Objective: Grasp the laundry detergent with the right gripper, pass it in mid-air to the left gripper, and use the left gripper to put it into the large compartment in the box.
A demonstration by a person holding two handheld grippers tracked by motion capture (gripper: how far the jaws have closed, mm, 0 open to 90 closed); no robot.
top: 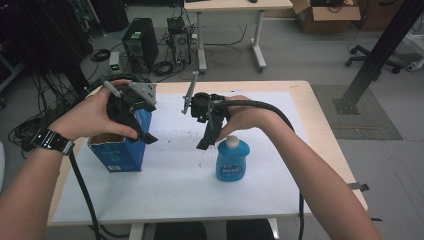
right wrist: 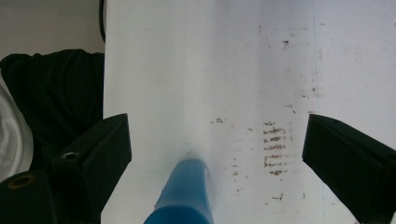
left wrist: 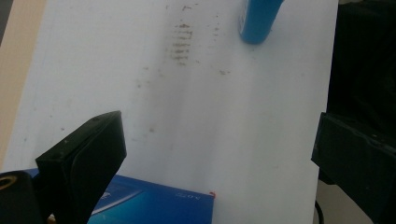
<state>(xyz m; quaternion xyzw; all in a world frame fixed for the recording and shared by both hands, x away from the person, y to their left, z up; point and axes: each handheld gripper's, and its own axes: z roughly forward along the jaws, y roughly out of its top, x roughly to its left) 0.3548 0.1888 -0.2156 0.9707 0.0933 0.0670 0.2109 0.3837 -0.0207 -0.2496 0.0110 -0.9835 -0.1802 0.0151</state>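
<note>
An open blue carton (top: 120,152) stands at the left of the white sheet (top: 175,192). My left gripper (top: 142,131) hovers just above its right rim, open and holding nothing. In the left gripper view the gripper (left wrist: 219,133) has its jaws wide apart, with the carton's edge (left wrist: 154,205) below them and the bottle (left wrist: 259,18) farther off. A blue bottle (top: 232,160) with a white cap stands right of centre. My right gripper (top: 206,140) hangs open just left of and above its cap. In the right gripper view the bottle (right wrist: 184,196) rises between the spread jaws of the gripper (right wrist: 217,130).
Brown smudges (right wrist: 275,149) mark the sheet between carton and bottle. The wooden table (top: 320,130) ends close on the right. Beyond the far edge lie a computer tower (top: 140,42), cables, a second table (top: 235,7) and a slanted black post (top: 380,50).
</note>
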